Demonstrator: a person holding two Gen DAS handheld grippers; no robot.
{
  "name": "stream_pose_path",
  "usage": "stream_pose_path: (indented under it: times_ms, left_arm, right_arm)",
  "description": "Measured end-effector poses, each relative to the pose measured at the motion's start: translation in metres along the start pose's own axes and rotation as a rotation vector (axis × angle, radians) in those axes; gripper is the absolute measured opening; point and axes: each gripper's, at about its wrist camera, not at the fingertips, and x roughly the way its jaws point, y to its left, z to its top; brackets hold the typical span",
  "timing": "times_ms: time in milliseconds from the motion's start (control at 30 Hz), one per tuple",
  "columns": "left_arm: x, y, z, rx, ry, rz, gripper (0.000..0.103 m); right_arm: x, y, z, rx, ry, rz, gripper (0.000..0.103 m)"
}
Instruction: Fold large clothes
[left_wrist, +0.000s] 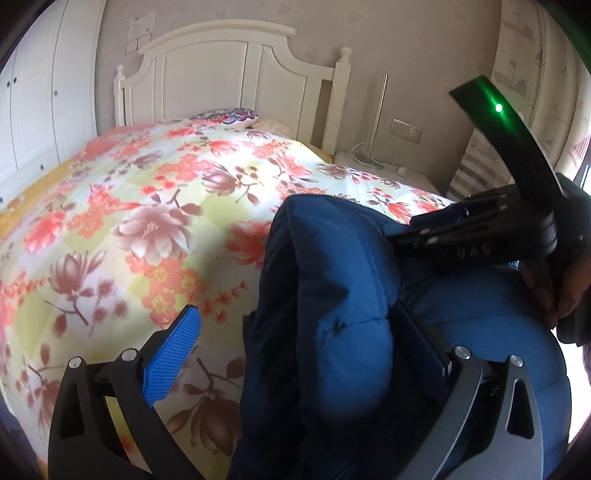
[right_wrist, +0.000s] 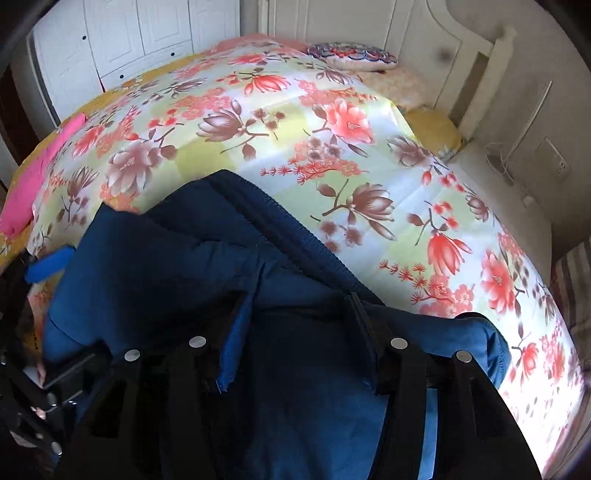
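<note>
A dark blue padded jacket (left_wrist: 332, 295) lies bunched at the near edge of the bed, on the floral quilt (left_wrist: 147, 206). My left gripper (left_wrist: 299, 332) is open, its jaws wide apart. A thick fold of the jacket sits between its blue-padded left finger (left_wrist: 173, 354) and its right finger (left_wrist: 424, 339). The right gripper's black body (left_wrist: 491, 229) shows at the right of the left wrist view. In the right wrist view the jacket (right_wrist: 207, 266) fills the lower half. My right gripper (right_wrist: 295, 343) has its jaws apart with jacket fabric bunched between and over its fingers (right_wrist: 236, 343).
A white headboard (left_wrist: 229, 74) and a patterned pillow (left_wrist: 229, 117) stand at the bed's far end. White wardrobes (left_wrist: 40, 110) line the left wall. A nightstand with a wall socket (left_wrist: 406, 130) is at the right. A pink cloth (right_wrist: 40, 166) lies on the bed's left edge.
</note>
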Motion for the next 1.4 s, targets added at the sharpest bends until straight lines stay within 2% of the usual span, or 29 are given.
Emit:
stream_pose_path:
  times_ms: [100,200,267,333,400,433,533,667,767,833,900,967,1000,1067,1133,1167,1200,1300,1400]
  left_arm:
    - [-0.001,0.001,-0.001,-0.002,-0.007,-0.005,0.101]
    - [-0.002,0.001,-0.002,-0.002,-0.007,-0.006,0.101]
    - [-0.002,0.002,-0.002,-0.005,-0.005,-0.009,0.101]
    - [-0.002,0.001,-0.002,-0.002,-0.007,-0.005,0.101]
    - [-0.001,0.0,-0.002,0.003,0.001,0.017,0.101]
    - [0.0,0.001,-0.003,0.0,0.007,0.029,0.101]
    - [0.002,0.008,-0.003,-0.031,0.024,-0.013,0.101]
    - [-0.001,0.005,-0.004,-0.017,0.015,-0.009,0.101]
    - [-0.001,0.005,-0.005,-0.018,0.012,-0.01,0.101]
    - [-0.001,0.005,-0.005,-0.023,0.014,-0.015,0.101]
    - [-0.001,0.005,-0.005,-0.024,0.013,-0.016,0.101]
    - [-0.002,0.005,-0.005,-0.023,0.013,-0.013,0.101]
    - [-0.002,0.004,-0.005,-0.022,0.015,-0.011,0.101]
    - [-0.004,0.004,-0.005,-0.018,0.028,-0.013,0.101]
    - [-0.003,0.011,-0.004,-0.046,0.067,-0.057,0.101]
    - [-0.001,0.018,-0.005,-0.076,0.094,-0.095,0.101]
    - [0.004,0.027,-0.005,-0.124,0.134,-0.153,0.101]
    - [0.016,0.049,-0.011,-0.249,0.246,-0.304,0.101]
    - [0.019,0.063,-0.02,-0.332,0.301,-0.406,0.101]
  right_arm:
    - [-0.024,0.013,0.008,-0.066,-0.053,-0.077,0.051]
    - [-0.047,0.021,0.017,-0.049,-0.165,-0.019,0.051]
    - [-0.047,0.031,0.02,-0.073,-0.179,0.009,0.051]
    - [-0.024,0.048,0.023,-0.121,-0.105,0.014,0.051]
    - [0.023,0.065,0.019,-0.184,0.028,-0.073,0.057]
    - [0.032,0.067,0.017,-0.181,0.043,-0.074,0.058]
    - [0.036,0.056,0.021,-0.123,0.053,-0.074,0.063]
    - [0.01,0.046,0.013,-0.074,-0.02,-0.049,0.064]
    - [-0.033,0.036,0.001,-0.013,-0.142,-0.005,0.066]
    - [-0.066,0.024,-0.012,0.039,-0.232,-0.005,0.069]
    - [-0.082,0.012,-0.026,0.071,-0.274,-0.055,0.071]
    - [-0.078,-0.002,-0.042,0.106,-0.247,-0.166,0.072]
    - [-0.072,-0.011,-0.05,0.147,-0.223,-0.174,0.072]
    - [-0.061,-0.036,-0.079,0.304,-0.194,-0.064,0.072]
    - [-0.062,-0.047,-0.108,0.412,-0.226,0.041,0.075]
    - [-0.066,-0.05,-0.124,0.453,-0.254,0.09,0.089]
    - [-0.068,-0.052,-0.143,0.503,-0.262,0.144,0.093]
    - [-0.065,-0.045,-0.184,0.576,-0.25,0.308,0.094]
    - [-0.061,-0.034,-0.212,0.618,-0.26,0.451,0.096]
